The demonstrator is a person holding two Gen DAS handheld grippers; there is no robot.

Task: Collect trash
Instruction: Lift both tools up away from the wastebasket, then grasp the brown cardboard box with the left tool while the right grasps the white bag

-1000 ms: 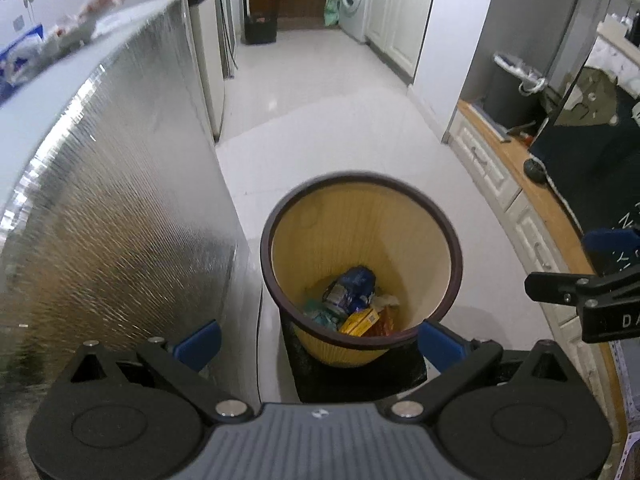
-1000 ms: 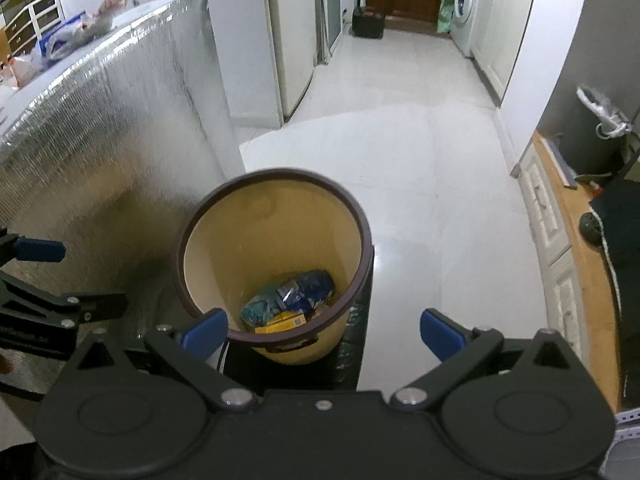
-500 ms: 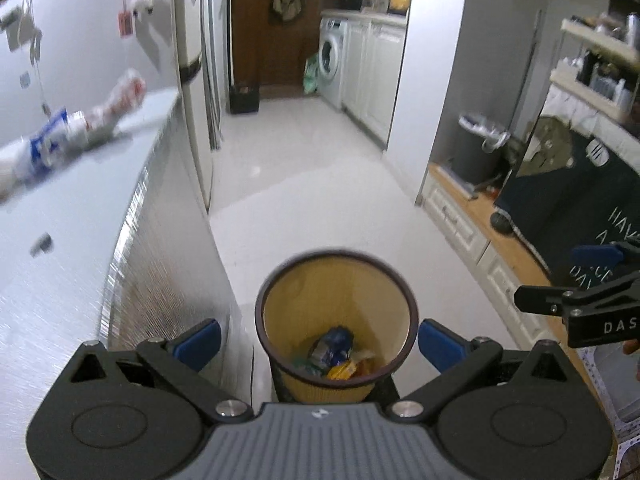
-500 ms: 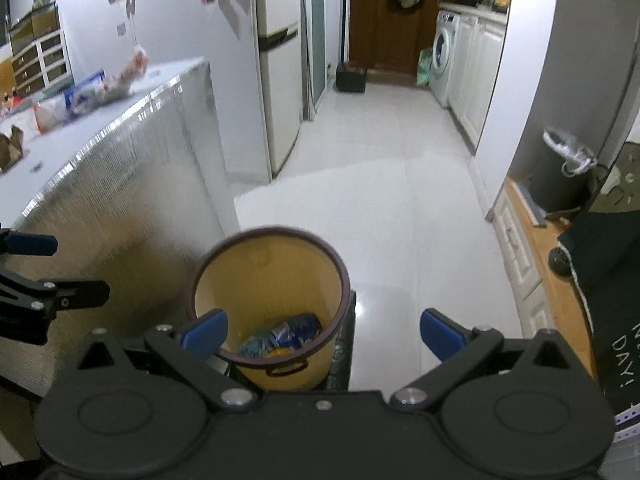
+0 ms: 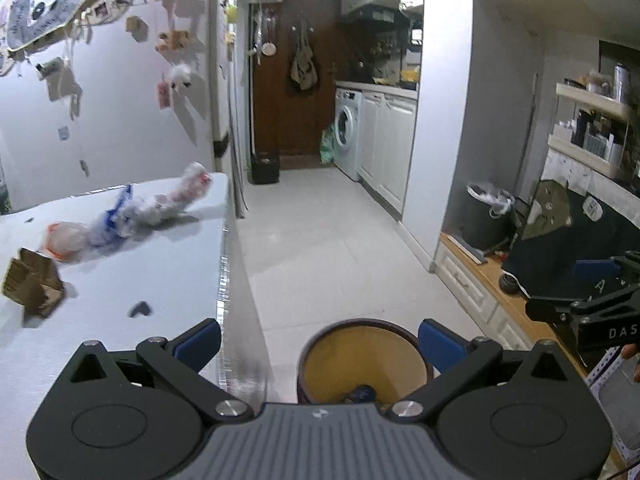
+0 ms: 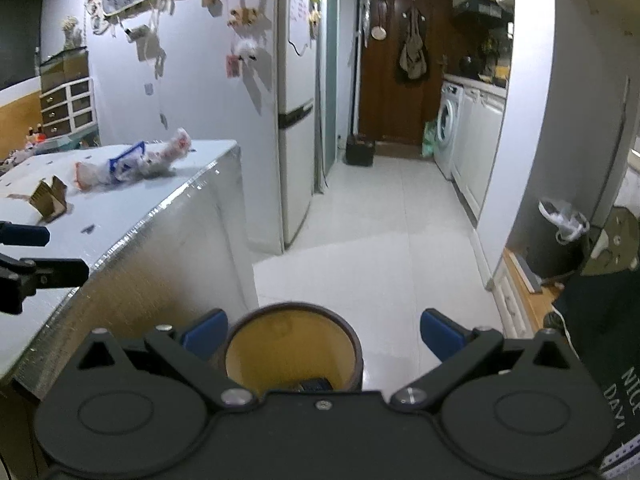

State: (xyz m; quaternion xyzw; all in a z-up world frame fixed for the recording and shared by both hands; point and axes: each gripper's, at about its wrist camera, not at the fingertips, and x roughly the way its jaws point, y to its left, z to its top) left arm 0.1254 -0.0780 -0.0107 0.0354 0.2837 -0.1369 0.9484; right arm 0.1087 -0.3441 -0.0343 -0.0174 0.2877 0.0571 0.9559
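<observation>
A yellow trash bin with a brown rim [image 5: 364, 356] [image 6: 292, 348] stands on the floor beside a foil-sided counter [image 5: 120, 280] [image 6: 168, 248]; some wrappers lie at its bottom. On the counter lie crumpled plastic bags [image 5: 148, 212] [image 6: 132, 162], a torn cardboard piece [image 5: 30, 286] [image 6: 48, 196] and a small dark scrap [image 5: 139, 309]. My left gripper [image 5: 318, 342] is open and empty above the counter edge and bin. My right gripper [image 6: 324, 330] is open and empty above the bin.
A fridge [image 6: 298, 120] stands past the counter. A tiled hallway leads to a brown door [image 5: 292, 80] and a washing machine [image 5: 347, 132]. White cabinets and a low wooden shelf with a grey bin [image 5: 486, 216] line the right side.
Both grippers have risen and tilted up from looking down into the bin. The counter top and its trash have come into view. Both stay open.
</observation>
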